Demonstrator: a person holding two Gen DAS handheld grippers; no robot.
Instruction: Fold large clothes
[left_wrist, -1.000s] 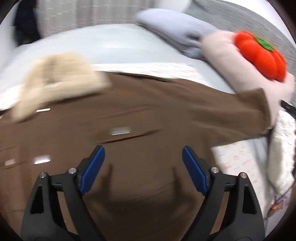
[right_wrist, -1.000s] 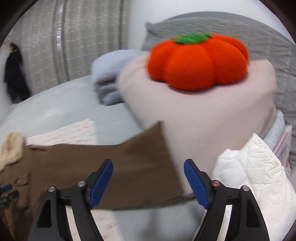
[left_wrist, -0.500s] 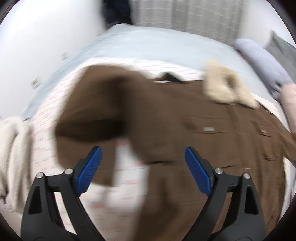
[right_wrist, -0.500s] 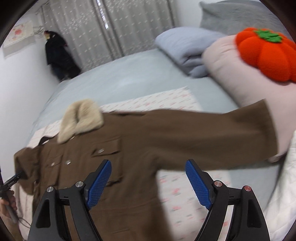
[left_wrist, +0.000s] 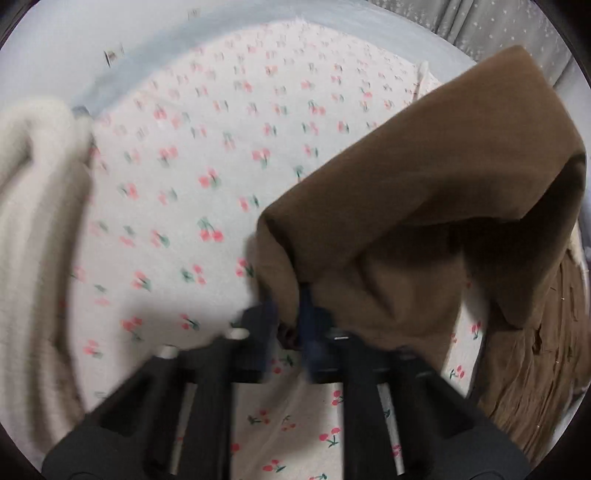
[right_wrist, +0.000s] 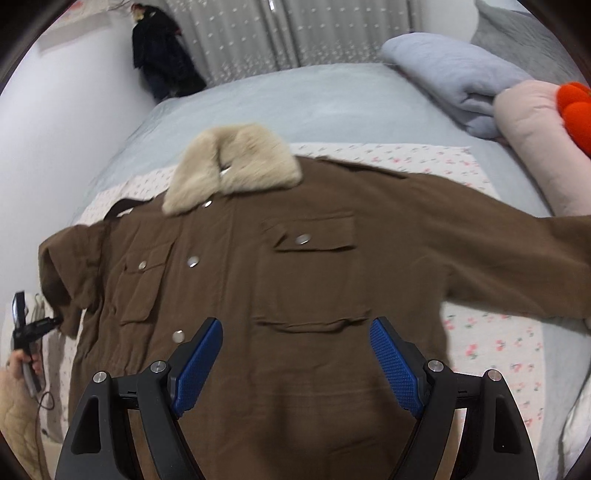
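pinching the sleeve cuff (left_wrist: 280, 258), left gripper (left_wrist: 291, 317); right gripper (right_wrist: 295, 354) spread above coat (right_wrist: 295, 295).

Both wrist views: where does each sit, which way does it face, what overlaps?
Left wrist: on the left gripper, looking down at the cherry-print sheet; pads shut on the brown sleeve.
Right wrist: on the open right gripper, above the coat, facing the curtains; a hand shows.
Shared: coat, sheet, left gripper.

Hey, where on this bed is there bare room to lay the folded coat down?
Freest is the grey bedspread beyond the coat's fur collar, reaching to the curtains. The cherry-print sheet is bare between the cream blanket and the brown sleeve. It is crowded by the blue folded quilt and pink pillow.
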